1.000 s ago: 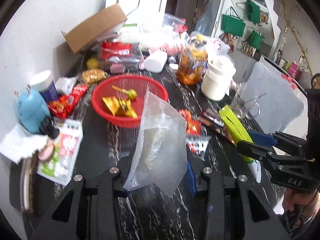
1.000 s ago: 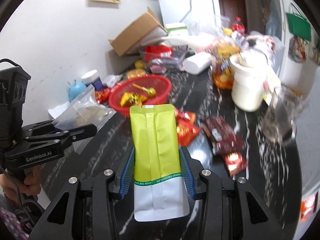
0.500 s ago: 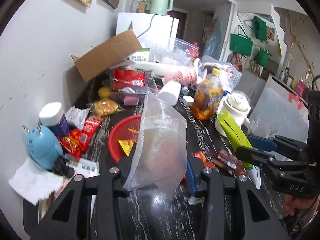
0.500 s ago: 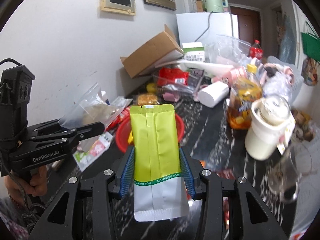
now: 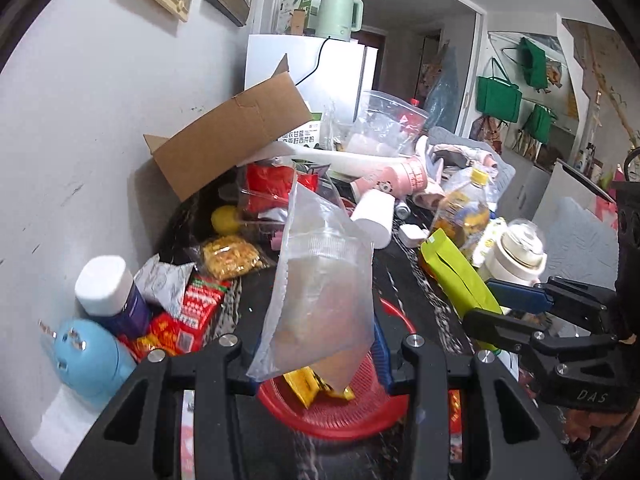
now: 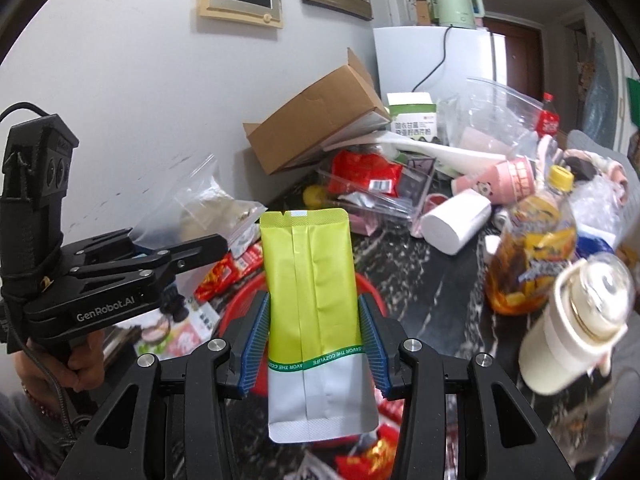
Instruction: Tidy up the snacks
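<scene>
My left gripper (image 5: 320,354) is shut on a clear zip bag (image 5: 324,292) with pale brownish contents, held upright above the red basket (image 5: 340,416). A yellow wrapped snack (image 5: 310,386) lies in that basket. In the right wrist view my right gripper (image 6: 314,344) is shut on a lime-green and silver pouch (image 6: 310,280), upright over the same red basket (image 6: 372,290). Each gripper shows in the other's view: the right gripper (image 5: 486,296) with the pouch (image 5: 456,272), the left gripper (image 6: 218,246) with the zip bag (image 6: 204,204).
The dark marble table (image 6: 396,256) is crowded: an open cardboard box (image 5: 232,144), red snack packets (image 5: 196,308), a clear tray (image 6: 372,200), a white roll (image 6: 456,222), a juice bottle (image 6: 528,248), a white cup (image 6: 576,320), a blue toy (image 5: 88,360). A wall stands on the left.
Both grippers, still holding their bags, have moved forward and up over the table; the red basket has slid from mid-view to under the fingers, and the wall and box loom closer.
</scene>
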